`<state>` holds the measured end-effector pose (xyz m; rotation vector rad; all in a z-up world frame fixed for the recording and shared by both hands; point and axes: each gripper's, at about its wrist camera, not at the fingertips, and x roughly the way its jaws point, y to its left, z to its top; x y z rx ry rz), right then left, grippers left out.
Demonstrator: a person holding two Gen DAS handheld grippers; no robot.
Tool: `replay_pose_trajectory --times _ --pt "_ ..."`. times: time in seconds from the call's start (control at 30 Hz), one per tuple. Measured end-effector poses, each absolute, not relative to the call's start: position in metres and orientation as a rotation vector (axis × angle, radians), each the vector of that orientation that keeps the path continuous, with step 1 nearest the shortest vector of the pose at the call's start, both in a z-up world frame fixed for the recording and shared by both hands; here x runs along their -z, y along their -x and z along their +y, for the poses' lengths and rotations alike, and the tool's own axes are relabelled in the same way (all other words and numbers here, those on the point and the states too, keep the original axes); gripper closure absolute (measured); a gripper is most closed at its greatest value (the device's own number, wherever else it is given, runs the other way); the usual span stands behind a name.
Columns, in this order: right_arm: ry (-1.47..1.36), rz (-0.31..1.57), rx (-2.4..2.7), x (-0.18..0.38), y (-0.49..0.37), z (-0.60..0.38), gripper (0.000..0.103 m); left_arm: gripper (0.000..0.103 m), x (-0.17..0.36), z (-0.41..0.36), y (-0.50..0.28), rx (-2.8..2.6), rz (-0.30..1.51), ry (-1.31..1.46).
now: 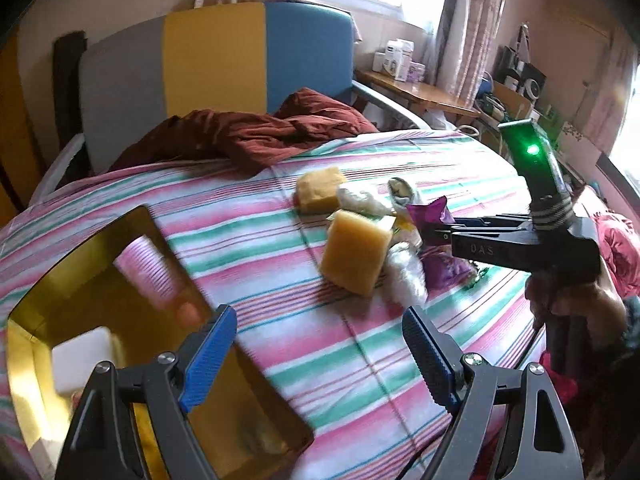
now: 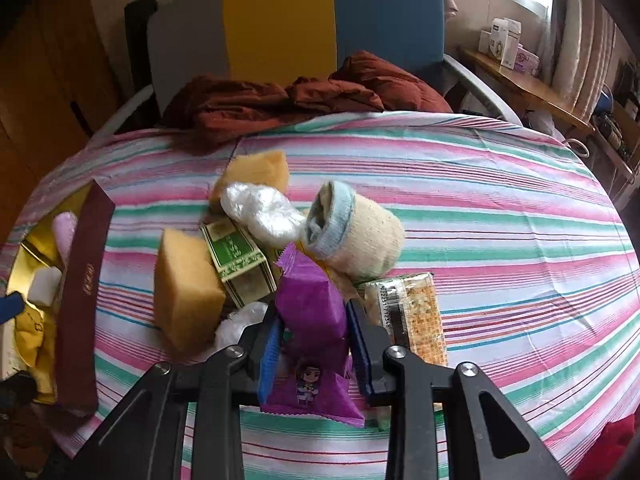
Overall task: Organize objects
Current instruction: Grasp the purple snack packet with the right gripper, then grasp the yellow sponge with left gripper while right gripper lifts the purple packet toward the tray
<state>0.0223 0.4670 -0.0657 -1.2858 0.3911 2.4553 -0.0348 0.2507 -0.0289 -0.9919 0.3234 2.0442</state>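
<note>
my right gripper squeezes the purple snack packet | my left gripper gapes wide, nothing between | sponge ahead

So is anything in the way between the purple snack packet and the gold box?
Yes, partly. The right gripper is shut on the purple packet, and the near yellow sponge stands on the striped cloth between it and the gold box. Lifting the packet over the sponge should clear it.
</note>
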Motion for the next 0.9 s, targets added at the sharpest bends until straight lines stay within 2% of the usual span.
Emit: replay_pose_trajectory --times 0.57,0.63,0.7,0.9 --pt "1.192 0.474 -2.528 0.052 -0.030 0.473 0.072 0.020 0.076 0.351 0.079 -1.929 0.433 1.124" --pt "1.188 0.475 -2.530 0.051 -0.031 0.473 0.072 0.027 0.083 0.357 0.082 -1.917 0.446 1.139" --pt "1.186 0.474 -2.526 0.051 -0.031 0.474 0.072 0.044 0.089 0.361 0.084 -1.879 0.447 1.170" --pt "1.179 0.479 -2.523 0.051 -0.032 0.475 0.072 0.049 0.081 0.351 0.075 -1.874 0.401 1.141"
